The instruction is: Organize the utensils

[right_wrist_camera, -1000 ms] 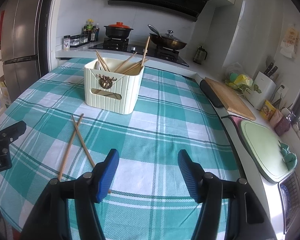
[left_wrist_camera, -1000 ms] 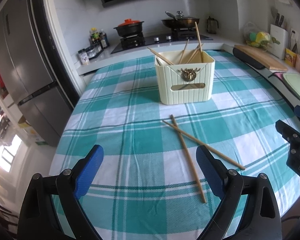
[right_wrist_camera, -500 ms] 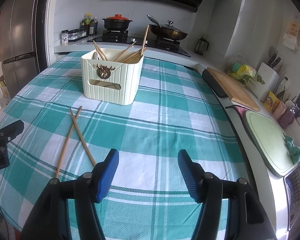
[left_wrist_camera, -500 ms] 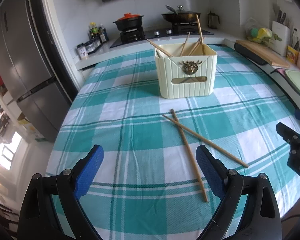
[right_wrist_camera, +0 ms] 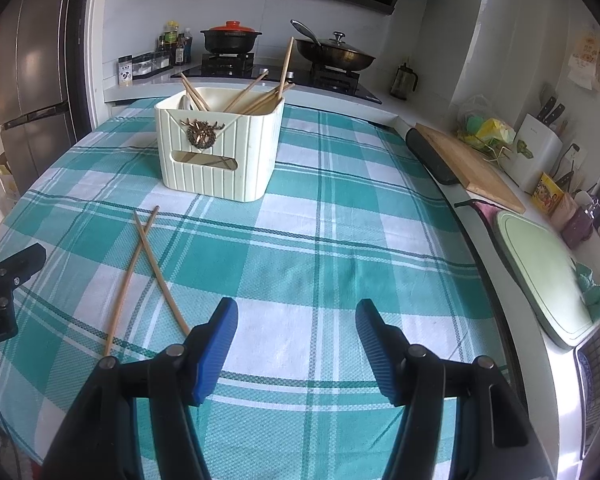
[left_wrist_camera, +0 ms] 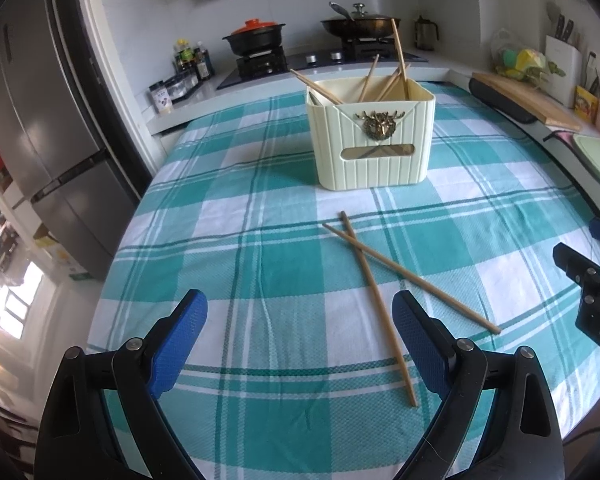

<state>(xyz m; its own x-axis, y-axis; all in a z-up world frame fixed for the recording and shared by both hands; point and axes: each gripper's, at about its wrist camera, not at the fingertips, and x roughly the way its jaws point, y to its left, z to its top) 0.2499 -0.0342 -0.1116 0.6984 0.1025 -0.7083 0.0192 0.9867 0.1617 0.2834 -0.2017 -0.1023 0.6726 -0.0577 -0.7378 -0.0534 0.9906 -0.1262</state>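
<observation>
Teal checked tablecloth (left_wrist_camera: 220,216) shows little changed over the last second, so two crossed chopsticks (left_wrist_camera: 374,268) still lie loose near the cream utensil holder (left_wrist_camera: 372,136), the left gripper (left_wrist_camera: 300,332) and right gripper (right_wrist_camera: 296,336) both released and empty, with open cloth all round.

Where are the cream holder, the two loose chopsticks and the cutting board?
cream holder (left_wrist_camera: 370,148): left wrist view, on its ribbed front wall.
loose chopsticks (left_wrist_camera: 358,244): left wrist view, where the two cross on the tablecloth.
cutting board (right_wrist_camera: 470,160): right wrist view, on its bare wooden top.
</observation>
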